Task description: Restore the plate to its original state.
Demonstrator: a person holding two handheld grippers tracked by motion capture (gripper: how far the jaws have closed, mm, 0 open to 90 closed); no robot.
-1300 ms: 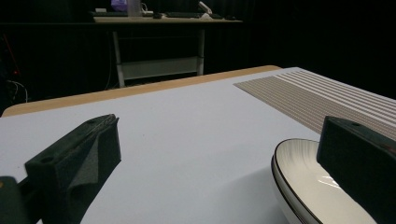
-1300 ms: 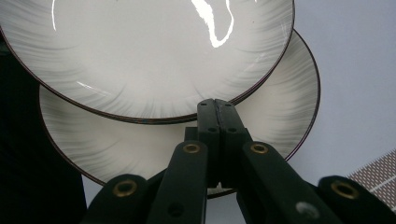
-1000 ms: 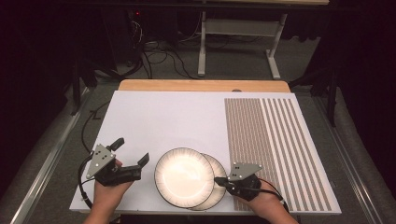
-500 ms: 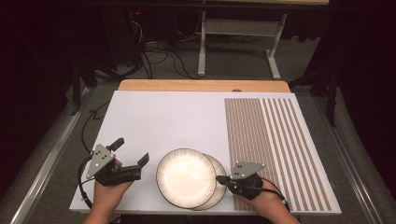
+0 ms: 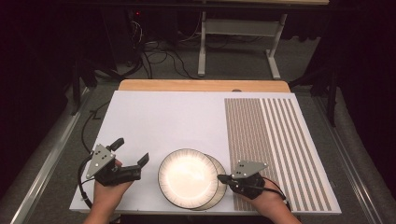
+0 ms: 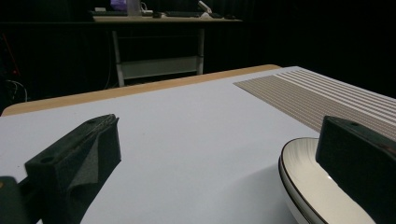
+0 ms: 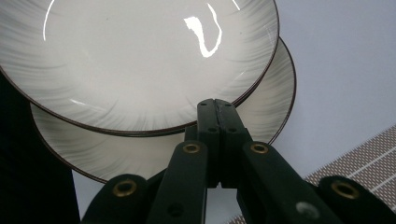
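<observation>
Left gripper (image 5: pixel 130 150) fingers (image 6: pixel 79 161) are spread wide w/ nothing between them, just bare white tabletop (image 5: pixel 177 126). It sits at the near left of the tabletop, held from below by the person's left hand (image 5: pixel 108 189), grey three-cornered plate on top, cable looping off the near-left edge. In the left gripper view one finger stands at the left, the other at the right, and that right finger overlaps the plates' rim in the frame; from above it is just beside the rim, w/ a small gap.

Center, near the front edge: two plates, stacked off-center. Top plate (image 5: pixel 187 177) is white w/ a dark rim and a grey brushed band; it lies shifted left over the bottom plate (image 5: pixel 220 183), so only a crescent of the lower one shows on its right side. Both lie flat on the white area.

Right gripper (image 5: pixel 219 177) fingers (image 7: pixel 215 140) are pressed together, tips at the right edge of the stack. In the right gripper view the closed tips meet the top plate's rim, above the lower plate's exposed crescent; can't tell if they pinch the rim or just touch it. Right hand (image 5: pixel 261 198) holds it from the near edge.

Far right: brown striped mat (image 5: pixel 275 149), running front to back, just beside the right gripper.
</observation>
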